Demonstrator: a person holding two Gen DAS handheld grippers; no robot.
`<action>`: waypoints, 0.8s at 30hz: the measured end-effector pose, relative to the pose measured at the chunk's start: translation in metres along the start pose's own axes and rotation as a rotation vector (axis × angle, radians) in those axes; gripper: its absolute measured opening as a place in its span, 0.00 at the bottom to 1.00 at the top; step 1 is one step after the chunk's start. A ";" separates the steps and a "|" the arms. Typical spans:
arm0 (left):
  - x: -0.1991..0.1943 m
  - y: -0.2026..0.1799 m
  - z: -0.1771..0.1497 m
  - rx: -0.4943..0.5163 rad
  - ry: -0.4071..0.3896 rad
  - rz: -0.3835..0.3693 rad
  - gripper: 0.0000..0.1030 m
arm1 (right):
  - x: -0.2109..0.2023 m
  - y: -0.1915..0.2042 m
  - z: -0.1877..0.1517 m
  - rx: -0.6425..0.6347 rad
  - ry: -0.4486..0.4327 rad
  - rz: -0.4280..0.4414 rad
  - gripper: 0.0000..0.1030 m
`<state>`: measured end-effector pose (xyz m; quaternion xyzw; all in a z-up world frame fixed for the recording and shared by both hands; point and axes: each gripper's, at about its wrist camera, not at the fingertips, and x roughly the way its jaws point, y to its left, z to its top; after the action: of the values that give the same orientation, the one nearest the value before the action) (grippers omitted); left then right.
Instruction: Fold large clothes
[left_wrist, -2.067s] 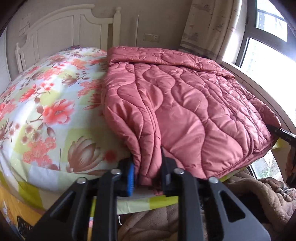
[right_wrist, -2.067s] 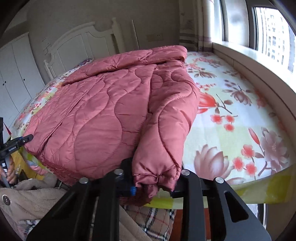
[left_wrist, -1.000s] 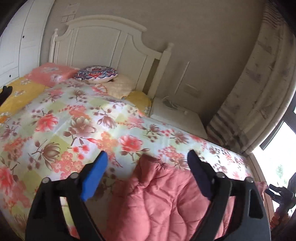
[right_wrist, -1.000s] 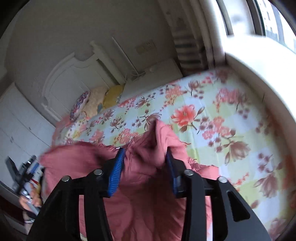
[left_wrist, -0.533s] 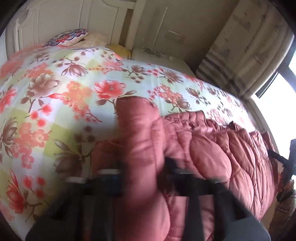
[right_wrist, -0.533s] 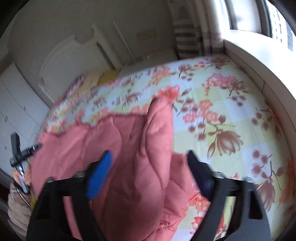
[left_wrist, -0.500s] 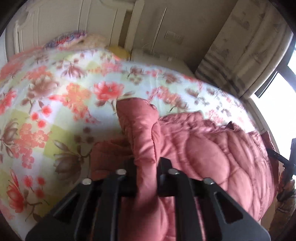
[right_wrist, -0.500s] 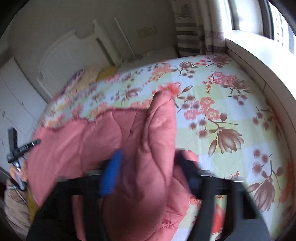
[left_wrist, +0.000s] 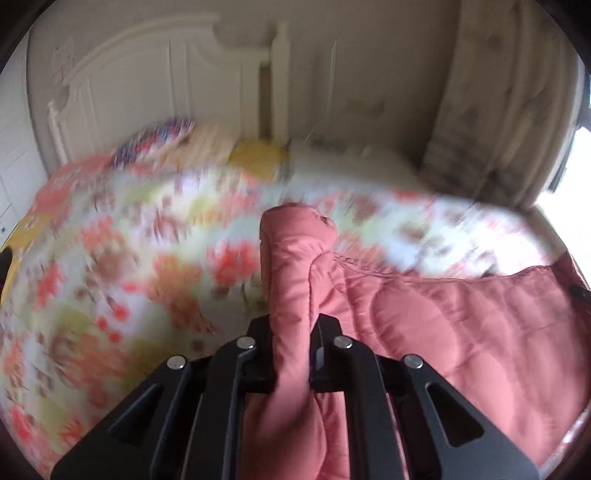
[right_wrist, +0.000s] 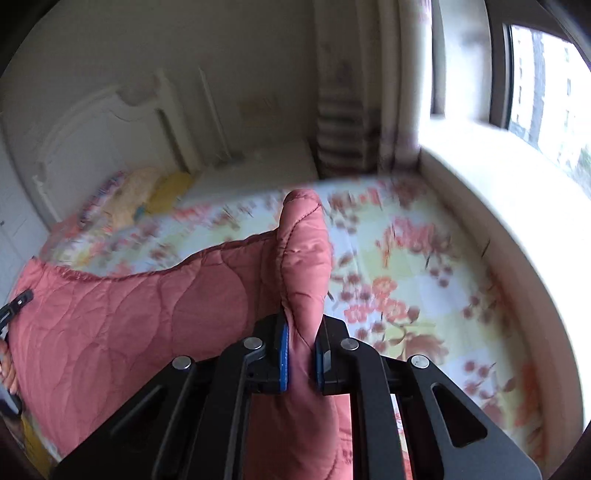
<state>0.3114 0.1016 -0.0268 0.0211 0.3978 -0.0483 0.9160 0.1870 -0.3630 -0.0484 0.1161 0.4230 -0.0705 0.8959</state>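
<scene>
Both corners are pinched tight: the left gripper (left_wrist: 291, 354) is clamped on one fold of the coat (left_wrist: 424, 332), the right gripper (right_wrist: 301, 358) on the other. The coat is stretched sideways between them, draped below and inward; neither is nearer.

The right gripper (right_wrist: 300, 354) is clamped on a bunched corner of the pink quilted garment (right_wrist: 122, 332) — the pinched fold sticks up toward twelve o'clock. The rest spreads toward nine o'clock over the floral bedsheet (right_wrist: 424, 295). Window (right_wrist: 546, 92) at two o'clock — headboard (right_wrist: 110, 122) at ten.
</scene>
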 end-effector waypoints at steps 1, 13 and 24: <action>0.023 -0.003 -0.014 0.037 0.027 0.069 0.27 | 0.029 -0.002 -0.013 0.009 0.061 -0.033 0.13; -0.019 0.004 -0.016 -0.060 -0.131 0.252 0.88 | -0.018 -0.001 -0.017 0.035 -0.145 -0.057 0.84; -0.024 -0.130 -0.021 0.277 -0.139 0.147 0.98 | -0.016 0.182 -0.065 -0.522 -0.082 -0.001 0.84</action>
<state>0.2661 -0.0239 -0.0234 0.1729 0.3206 -0.0372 0.9306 0.1700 -0.1702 -0.0492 -0.1222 0.3904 0.0360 0.9118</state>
